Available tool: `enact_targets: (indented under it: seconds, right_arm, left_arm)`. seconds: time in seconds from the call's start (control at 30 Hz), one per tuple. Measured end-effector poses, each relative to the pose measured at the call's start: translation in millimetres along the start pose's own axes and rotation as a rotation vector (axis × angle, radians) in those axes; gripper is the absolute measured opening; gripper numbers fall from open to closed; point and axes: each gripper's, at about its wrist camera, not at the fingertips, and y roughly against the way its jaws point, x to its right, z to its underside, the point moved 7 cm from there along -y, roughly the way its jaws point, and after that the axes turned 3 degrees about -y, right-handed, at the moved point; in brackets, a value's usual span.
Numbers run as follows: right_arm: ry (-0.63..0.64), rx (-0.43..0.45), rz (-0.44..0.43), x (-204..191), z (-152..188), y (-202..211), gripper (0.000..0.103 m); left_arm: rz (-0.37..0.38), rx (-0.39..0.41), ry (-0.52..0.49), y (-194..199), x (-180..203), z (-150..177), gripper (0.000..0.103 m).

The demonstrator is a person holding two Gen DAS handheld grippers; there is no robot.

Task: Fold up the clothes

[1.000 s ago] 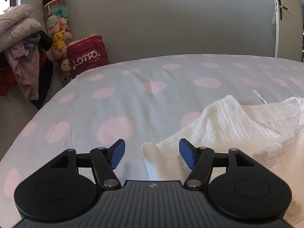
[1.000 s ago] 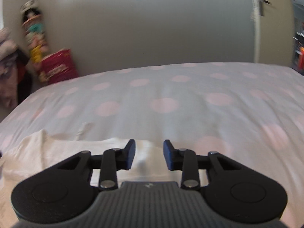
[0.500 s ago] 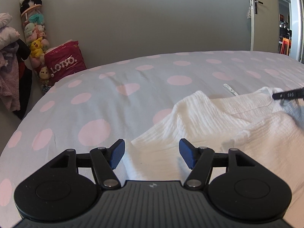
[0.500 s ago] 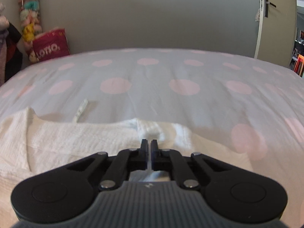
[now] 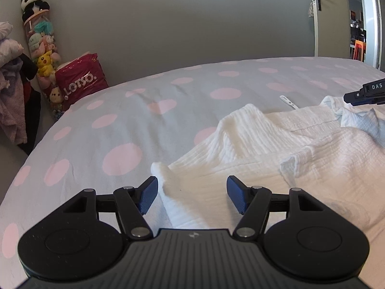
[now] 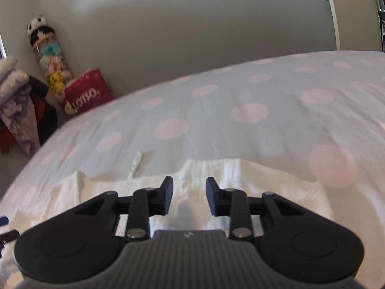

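Your white garment (image 5: 276,159) lies crumpled on the spotted bed (image 5: 144,120), running left to right across both of your hand-held grippers. Your left hand-held gripper (image 5: 192,193) stands wide, angled down, the garment's near left corner between its fingers but not pinched. Your right hand-held gripper (image 6: 189,196) tilts down over the far hem, its jaws opening, cloth below them and unclamped. Each hand sits nearest its own end.
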Motion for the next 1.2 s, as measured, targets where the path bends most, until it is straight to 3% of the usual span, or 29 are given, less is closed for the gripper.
enact_targets:
  seconds: [0.03,0.13,0.3,0.37,0.77,1.0,1.2]
  right_arm:
    - [0.018,-0.034,0.017,0,4,-3,0.034]
    - [0.069,-0.031,0.047,-3,6,7,0.034]
    - [0.068,-0.003,-0.005,-8,-9,58,0.036]
    - [0.102,-0.014,-0.019,-10,-7,84,0.042]
    - [0.199,-0.058,-0.039,-5,71,276,0.044]
    - [0.253,0.005,-0.024,-1,90,407,0.048]
    - [0.330,0.007,0.000,5,113,491,0.053]
  left_arm:
    - [-0.002,-0.017,0.004,-2,2,2,0.062]
    - [-0.031,-0.033,0.004,5,5,4,0.061]
    - [-0.023,-0.001,-0.001,48,3,3,0.061]
    - [-0.024,0.013,-0.007,72,3,5,0.061]
    - [-0.008,0.057,-0.045,255,19,51,0.062]
    - [-0.087,0.114,-0.037,375,7,79,0.062]
    - [-0.105,0.132,0.043,458,-9,103,0.066]
